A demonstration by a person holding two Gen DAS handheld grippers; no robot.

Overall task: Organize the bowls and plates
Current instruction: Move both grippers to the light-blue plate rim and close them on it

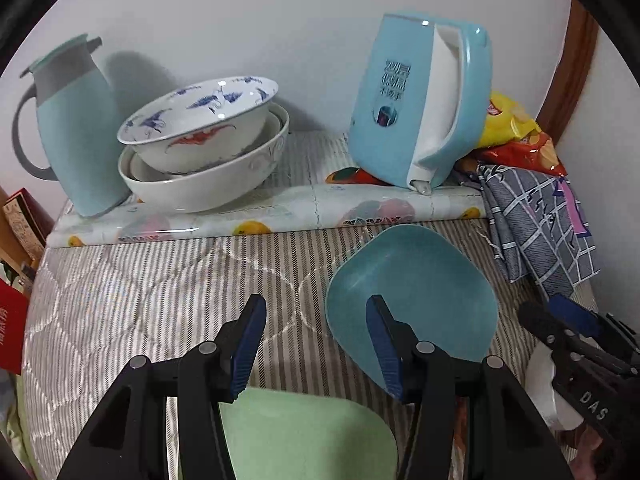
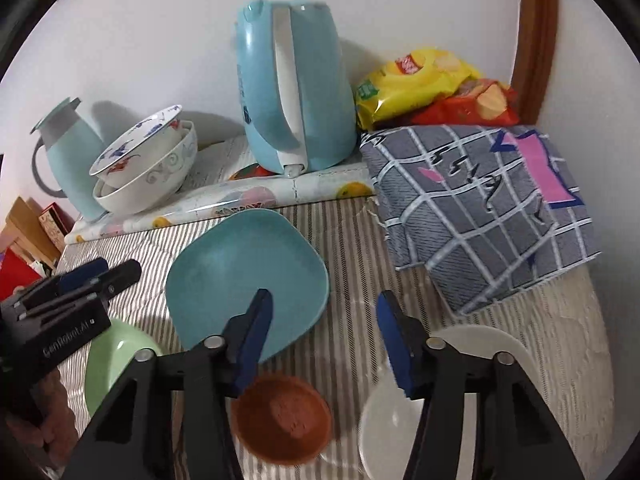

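A teal square plate [image 1: 416, 288] [image 2: 248, 276] lies on the striped quilt. A green plate [image 1: 304, 436] [image 2: 116, 360] lies under my left gripper [image 1: 316, 320], which is open and empty above the quilt. My right gripper [image 2: 324, 312] is open and empty, hovering over a small brown bowl [image 2: 284, 424] and a white plate [image 2: 400, 420]. Its left finger overlaps the teal plate's edge in view. Stacked white porcelain bowls [image 1: 200, 148] [image 2: 144, 164] sit on a raised shelf behind. The right gripper also shows in the left wrist view [image 1: 560, 320].
A blue electric kettle [image 1: 420, 108] [image 2: 296, 96] and a pale blue thermos jug [image 1: 76, 128] [image 2: 68, 152] stand on the shelf by the wall. Snack bags [image 2: 432, 84] and a grey checked cloth [image 2: 488, 208] lie at the right. Boxes [image 1: 20, 232] stand at the left.
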